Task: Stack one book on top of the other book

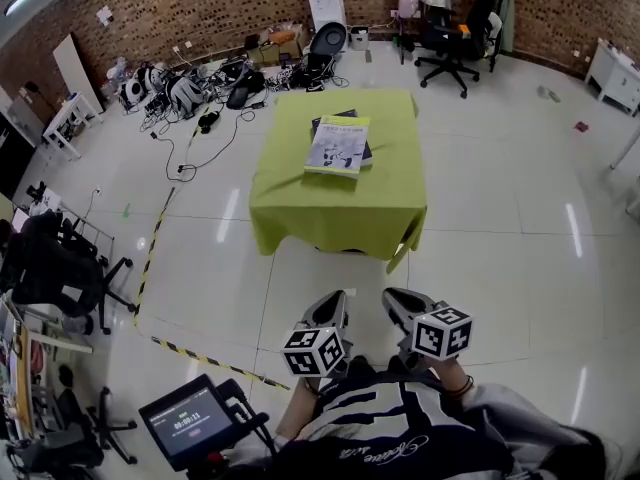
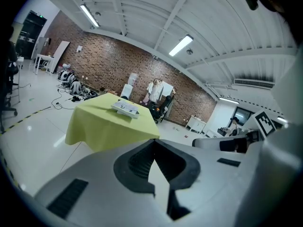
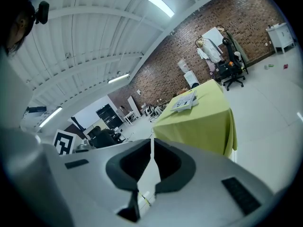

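A light-covered book (image 1: 338, 146) lies on top of a dark book (image 1: 334, 118) on the table with the yellow-green cloth (image 1: 340, 203), out in the middle of the room. Both grippers are held low, close to the person's body and well short of the table. My left gripper (image 1: 330, 310) is shut with nothing in it, and its tips meet in the left gripper view (image 2: 152, 141). My right gripper (image 1: 398, 300) is also shut and empty (image 3: 151, 141). The stacked books (image 2: 125, 109) (image 3: 184, 101) show far ahead of both.
White tiled floor lies between the person and the table. Cables and gear (image 1: 200, 88) litter the floor at the back left. An office chair (image 1: 450, 38) stands behind the table and another (image 1: 50, 263) at the left. Yellow-black tape (image 1: 150, 258) marks the floor. A screen device (image 1: 188, 420) is at the lower left.
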`<control>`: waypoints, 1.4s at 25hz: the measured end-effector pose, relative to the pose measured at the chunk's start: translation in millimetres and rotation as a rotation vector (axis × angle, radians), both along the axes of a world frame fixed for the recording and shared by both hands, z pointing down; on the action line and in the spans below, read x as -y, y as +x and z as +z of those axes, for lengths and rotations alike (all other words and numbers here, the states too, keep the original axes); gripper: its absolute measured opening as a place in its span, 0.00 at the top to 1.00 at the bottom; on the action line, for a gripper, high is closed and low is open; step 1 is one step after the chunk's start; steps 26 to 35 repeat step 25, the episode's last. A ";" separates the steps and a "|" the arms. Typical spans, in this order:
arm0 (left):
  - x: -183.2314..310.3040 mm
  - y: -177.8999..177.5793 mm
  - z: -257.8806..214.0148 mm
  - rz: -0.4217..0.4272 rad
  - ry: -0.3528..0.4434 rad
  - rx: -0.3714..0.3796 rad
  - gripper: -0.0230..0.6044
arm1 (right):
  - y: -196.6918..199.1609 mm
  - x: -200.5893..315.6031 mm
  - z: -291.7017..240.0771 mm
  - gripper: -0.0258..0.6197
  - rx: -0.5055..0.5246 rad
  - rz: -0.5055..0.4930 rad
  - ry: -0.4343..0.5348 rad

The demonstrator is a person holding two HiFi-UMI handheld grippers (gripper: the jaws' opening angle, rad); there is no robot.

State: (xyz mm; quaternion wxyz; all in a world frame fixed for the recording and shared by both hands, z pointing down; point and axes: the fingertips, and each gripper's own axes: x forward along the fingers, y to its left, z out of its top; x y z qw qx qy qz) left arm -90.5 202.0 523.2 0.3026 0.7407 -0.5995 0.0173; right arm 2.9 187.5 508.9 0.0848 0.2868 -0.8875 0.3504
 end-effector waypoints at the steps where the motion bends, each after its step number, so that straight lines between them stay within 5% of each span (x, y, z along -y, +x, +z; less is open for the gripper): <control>1: -0.4 2.0 -1.0 -0.003 0.001 0.001 0.96 | 2.5 -0.9 0.2 0.95 -0.002 -0.005 -0.002; 35: -4.2 10.5 -2.4 -0.030 -0.012 0.030 0.96 | 11.7 -4.4 5.7 0.95 0.002 -0.043 -0.020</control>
